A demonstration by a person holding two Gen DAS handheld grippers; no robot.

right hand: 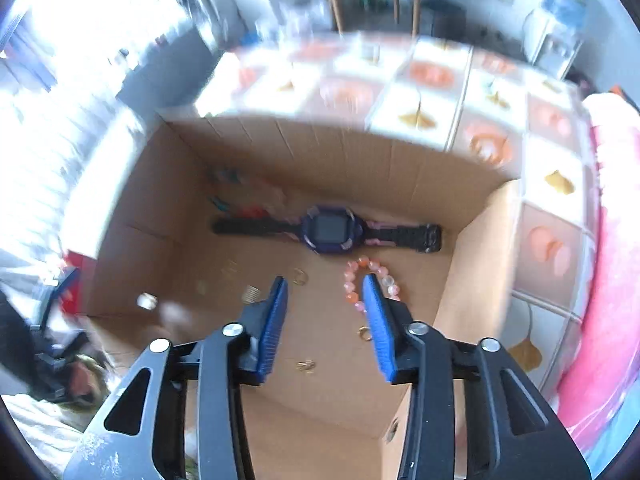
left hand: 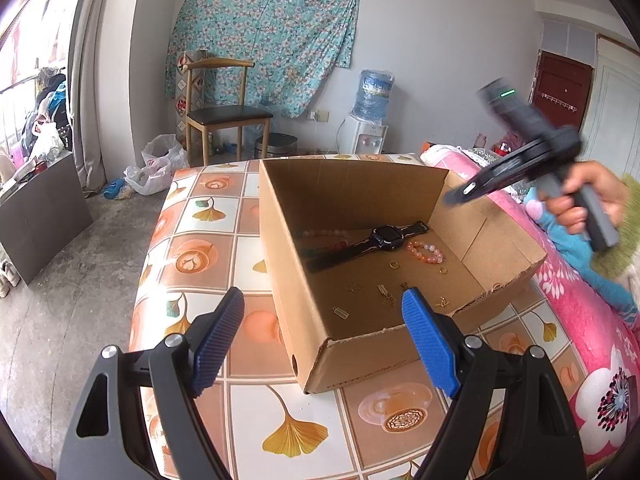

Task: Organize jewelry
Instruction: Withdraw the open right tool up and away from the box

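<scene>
The right gripper point(right hand: 325, 284), black-armed with blue ribbed pads, hangs above the open brown cardboard box point(right hand: 168, 184) and points steeply down into it, its jaws partly apart with only air between the pads. Seen from the left wrist camera, it point(left hand: 454, 196) is blurred, gripped by a bare hand point(left hand: 588, 200) over the box's right wall, clear of everything inside.

Just beyond its right pad in the right wrist view lies the pink and orange beaded bracelet point(right hand: 366, 280), a closed loop flat on the box floor; the pad overlaps it in the picture but does not touch it. Past the bracelet lies the dark purple-faced wristwatch with black strap point(right hand: 328, 230), face up, strap stretched out straight with its long axis running left to right across that view. Small gold rings point(right hand: 300, 276) and other tiny gold pieces are scattered on the floor near and under the pads; their shapes are too blurred to tell. More beaded strands in teal, red and pale pink point(right hand: 244, 204) sit against the far left wall beside the watch strap.

The left gripper point(left hand: 323, 308) is wide open and empty, held low over the table's tiled-pattern cloth with ginkgo leaves and coffee cups point(left hand: 224, 216), its pads straddling the box's near left corner point(left hand: 316, 344) without touching it.
</scene>
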